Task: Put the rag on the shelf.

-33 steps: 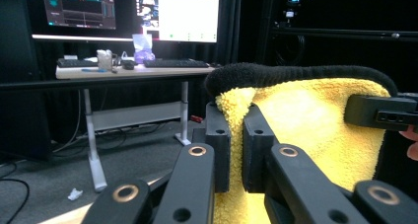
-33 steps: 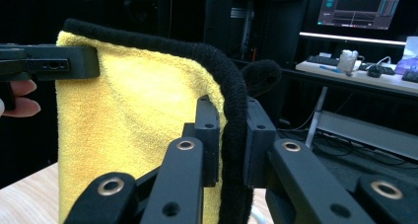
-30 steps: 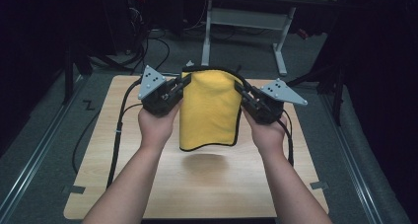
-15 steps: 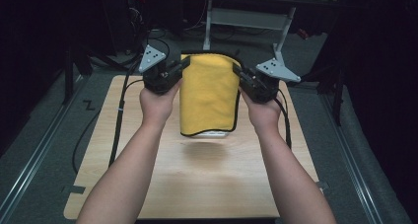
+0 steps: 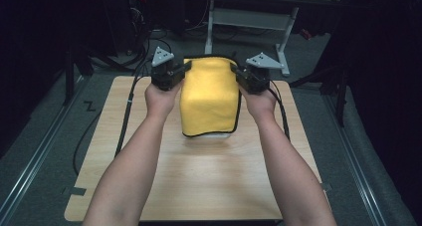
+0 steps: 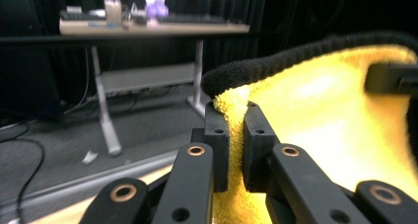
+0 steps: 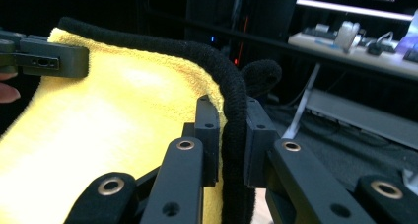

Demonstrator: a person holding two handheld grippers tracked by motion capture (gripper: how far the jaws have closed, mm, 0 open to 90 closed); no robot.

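From the high view, I hold a yellow microfibre towel (image 5: 209, 99) with a black hemmed border up over the far half of the wooden table (image 5: 199, 186). My left gripper (image 5: 175, 75) pinches its top corner at ten o'clock and my right gripper (image 5: 243, 76) pinches the other top corner at two o'clock. The cloth hangs between them as a smooth curtain, its lower hem curling just above the tabletop at six o'clock. The near half of the table lies bare beneath my forearms; its far edge runs close behind the towel, and a grey floor with cables borders it at nine and three o'clock.

In the left gripper view, my left gripper (image 6: 235, 145) has its jaws drawn narrow, clamped on the fuzzy yellow pile just under the black hem (image 6: 276, 61), which arcs away toward one o'clock. A desk (image 6: 148, 29) stands well beyond at eleven o'clock.

In the right gripper view, my right gripper (image 7: 231, 145) is clamped narrow straight on the thick black hem, with the yellow face spreading toward nine o'clock, where the other gripper grips the opposite corner.
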